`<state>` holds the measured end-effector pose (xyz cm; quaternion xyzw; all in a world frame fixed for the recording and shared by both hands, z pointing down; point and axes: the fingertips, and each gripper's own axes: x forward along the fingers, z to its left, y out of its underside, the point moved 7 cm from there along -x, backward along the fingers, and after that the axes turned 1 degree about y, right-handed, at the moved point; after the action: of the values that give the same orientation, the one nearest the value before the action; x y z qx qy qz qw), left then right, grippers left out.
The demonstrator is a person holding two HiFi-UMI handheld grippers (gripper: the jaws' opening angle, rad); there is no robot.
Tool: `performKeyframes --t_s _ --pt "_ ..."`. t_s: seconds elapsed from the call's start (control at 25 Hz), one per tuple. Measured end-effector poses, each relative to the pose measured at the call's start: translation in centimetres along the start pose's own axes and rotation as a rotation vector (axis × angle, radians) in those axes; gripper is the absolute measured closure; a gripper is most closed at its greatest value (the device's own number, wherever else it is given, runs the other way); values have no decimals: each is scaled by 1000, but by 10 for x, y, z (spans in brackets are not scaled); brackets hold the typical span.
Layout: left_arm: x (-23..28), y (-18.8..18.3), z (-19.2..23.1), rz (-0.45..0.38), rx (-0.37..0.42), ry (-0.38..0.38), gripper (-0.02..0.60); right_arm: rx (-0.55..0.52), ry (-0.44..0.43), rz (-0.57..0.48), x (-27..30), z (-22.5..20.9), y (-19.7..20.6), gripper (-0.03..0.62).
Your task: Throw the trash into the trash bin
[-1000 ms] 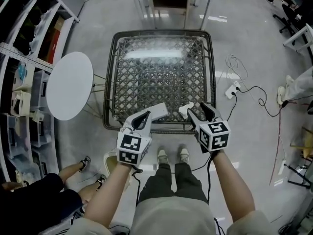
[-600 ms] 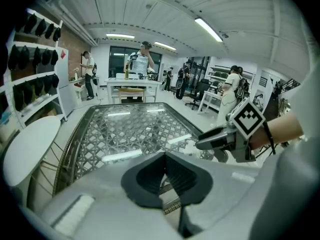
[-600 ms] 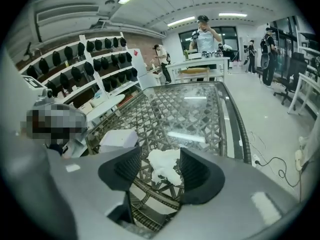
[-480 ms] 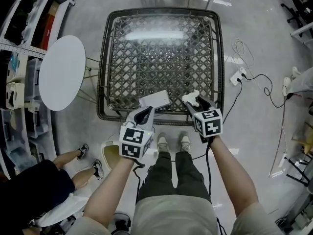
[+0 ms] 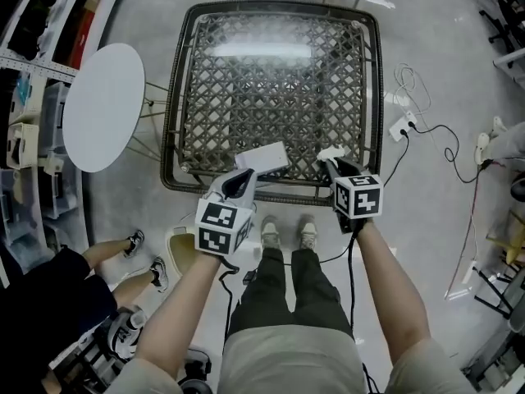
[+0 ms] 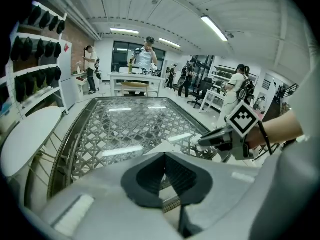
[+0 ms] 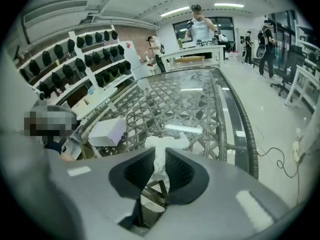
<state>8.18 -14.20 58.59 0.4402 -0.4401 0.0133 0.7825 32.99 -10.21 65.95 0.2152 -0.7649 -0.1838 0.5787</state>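
Beige top (image 5: 287, 366), dark trousers (image 5: 283, 295), white shoes (image 5: 270, 231)

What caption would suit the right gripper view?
Right gripper, jaws just closing, pinches a crumpled white tissue at the near edge of a glass-topped wicker table, white box to its left.

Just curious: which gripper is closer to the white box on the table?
Left. The left gripper is just at the near edge of the white box. The right gripper is off to its right, jaws just closed on a crumpled tissue.
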Motion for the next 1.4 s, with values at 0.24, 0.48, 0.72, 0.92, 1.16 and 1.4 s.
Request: performKeyframes --t_s 0.24,0.48,0.72,0.92,1.16,1.4 --pt "-19 -11 5 -25 11 -5 578 -32 -21 -47 -27 11 -21 534" --pt "-59 -32 15 -73 -9 -44 578 -89 -40 -121 -64 37 -61 536" --pt "-123 -56 22 -134 31 -106 578 -188 -106 -160 -97 89 -98 536" --pt "-179 -61 24 -198 32 -199 578 -293 -231 -169 -111 146 -111 536" --pt "-234 -18 38 -209 -31 -339 578 -410 -372 -128 -100 220 -104 536" --pt "-285 57 63 -176 -142 -461 578 -538 -496 -48 -73 302 -77 536"
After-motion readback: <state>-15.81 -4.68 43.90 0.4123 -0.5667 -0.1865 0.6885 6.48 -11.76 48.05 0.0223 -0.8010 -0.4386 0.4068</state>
